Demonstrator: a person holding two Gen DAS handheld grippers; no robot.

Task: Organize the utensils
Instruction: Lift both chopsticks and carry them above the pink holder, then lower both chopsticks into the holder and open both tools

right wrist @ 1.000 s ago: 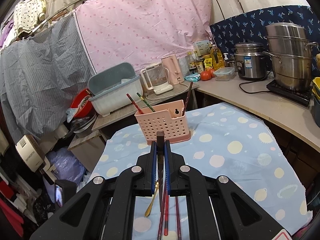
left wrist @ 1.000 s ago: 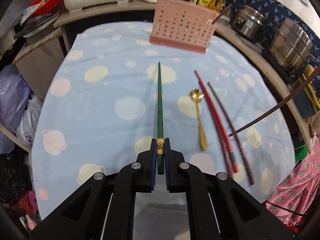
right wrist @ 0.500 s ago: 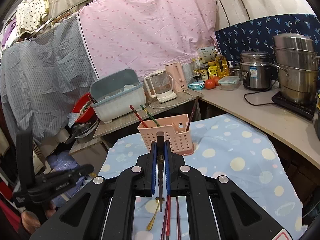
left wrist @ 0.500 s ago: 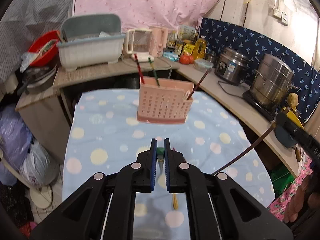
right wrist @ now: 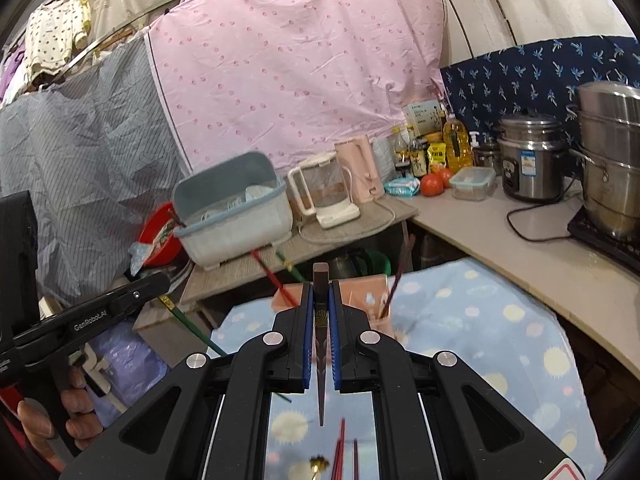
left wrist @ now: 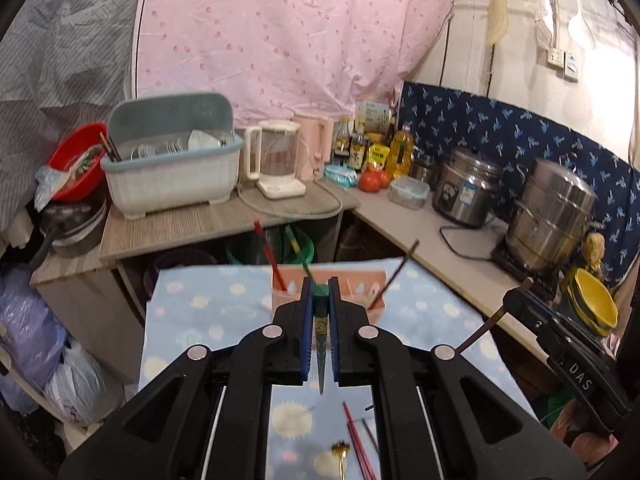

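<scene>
My left gripper [left wrist: 320, 290] is shut on a green chopstick [left wrist: 320, 332], held in the air above the blue dotted cloth [left wrist: 208, 312]. My right gripper [right wrist: 320, 292] is shut on a dark brown chopstick [right wrist: 320, 360]. Just beyond both tips stands the pink basket [left wrist: 288, 304] [right wrist: 360, 292], with a red, a green and a brown chopstick standing in it. In the right wrist view the left gripper [right wrist: 160, 280] shows at the left with its green chopstick [right wrist: 192, 328]. Red chopsticks [left wrist: 356, 440] and a gold spoon [left wrist: 341, 452] lie on the cloth below.
A grey dish rack [left wrist: 172, 168], a kettle [left wrist: 276, 160], bottles and steel pots [left wrist: 556, 216] crowd the counter behind and to the right. Bags [left wrist: 36, 344] sit on the floor at the left. A person's hand [right wrist: 60, 412] holds the left gripper's handle.
The left gripper has lifted the green chopstick off the cloth and tilted up toward the basket. The right gripper has risen and moved closer to the basket with its brown chopstick.
</scene>
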